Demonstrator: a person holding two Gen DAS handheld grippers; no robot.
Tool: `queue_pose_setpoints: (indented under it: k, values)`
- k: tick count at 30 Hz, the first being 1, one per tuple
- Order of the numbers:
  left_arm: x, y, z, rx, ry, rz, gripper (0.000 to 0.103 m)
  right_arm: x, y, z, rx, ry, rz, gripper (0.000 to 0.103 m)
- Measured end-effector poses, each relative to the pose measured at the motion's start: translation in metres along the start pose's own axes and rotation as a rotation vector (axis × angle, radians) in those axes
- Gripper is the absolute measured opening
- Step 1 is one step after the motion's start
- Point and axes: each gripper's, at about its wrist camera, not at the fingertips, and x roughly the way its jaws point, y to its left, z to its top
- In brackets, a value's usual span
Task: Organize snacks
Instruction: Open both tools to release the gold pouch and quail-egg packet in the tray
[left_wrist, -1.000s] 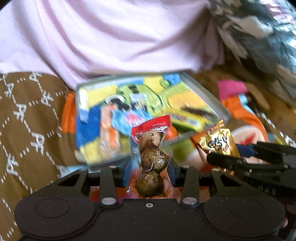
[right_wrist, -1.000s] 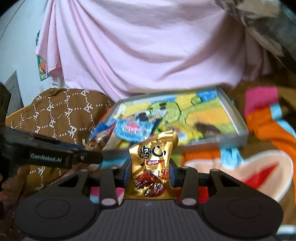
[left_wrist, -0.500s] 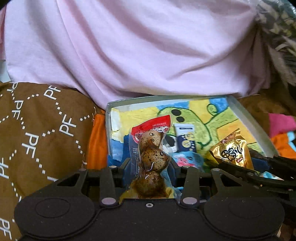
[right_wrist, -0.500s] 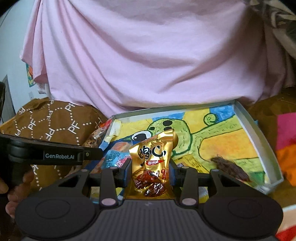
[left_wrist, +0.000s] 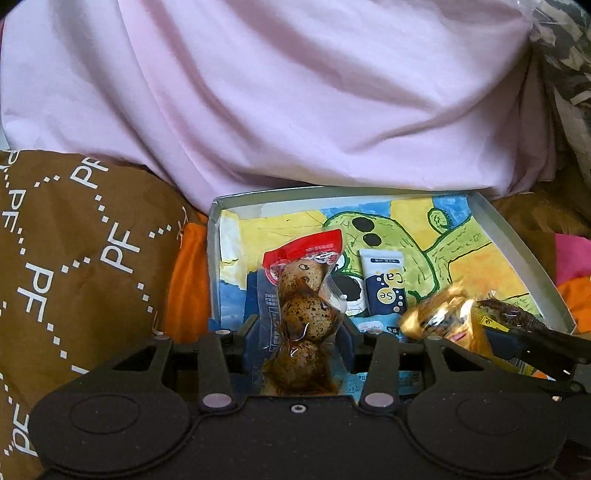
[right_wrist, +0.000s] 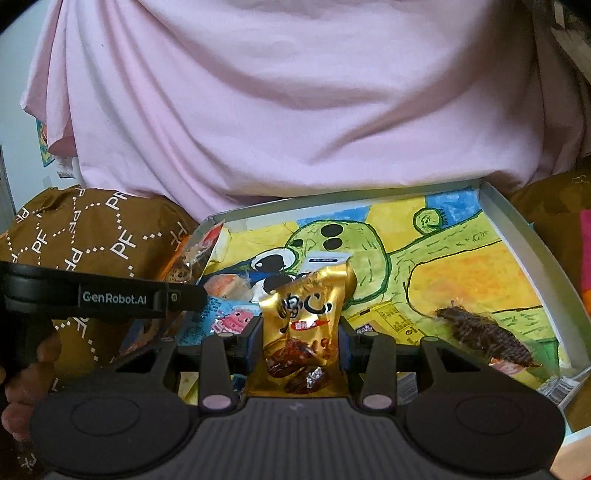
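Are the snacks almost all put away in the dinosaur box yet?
Partly. A few packets already lie in the box, like the blue-and-white packet and a dark snack. In hand: the left gripper clamps the quail egg pack, the right gripper the gold packet. Both must still be set down.

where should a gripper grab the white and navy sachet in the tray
Grip the sachet across its short width at the white top end, coming straight down from above. It lies flat on the tray, so no edge is raised for a side approach. Its lower end is crowded: the egg pack in the left gripper sits beside it, the gold packet on the other.
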Motion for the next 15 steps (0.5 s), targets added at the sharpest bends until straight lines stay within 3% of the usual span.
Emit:
queue_pose_setpoints:
  k: [3,6,9,15]
  values:
    - [0.000,0.000,0.000,0.002,-0.001,0.003,0.051,-0.001,0.000,-0.001,0.001,-0.006,-0.005,0.055]
    - [-0.003,0.002,-0.001,-0.004,-0.008,-0.003,0.064,-0.003,0.001,-0.002,0.001,-0.018,-0.006,0.072]
    - [-0.007,0.004,-0.001,-0.014,-0.024,-0.015,0.074,-0.008,0.004,-0.002,-0.025,-0.044,-0.012,0.082]
    - [-0.019,0.008,-0.002,-0.041,-0.065,-0.029,0.085,-0.022,0.012,-0.003,-0.071,-0.104,-0.039,0.093]
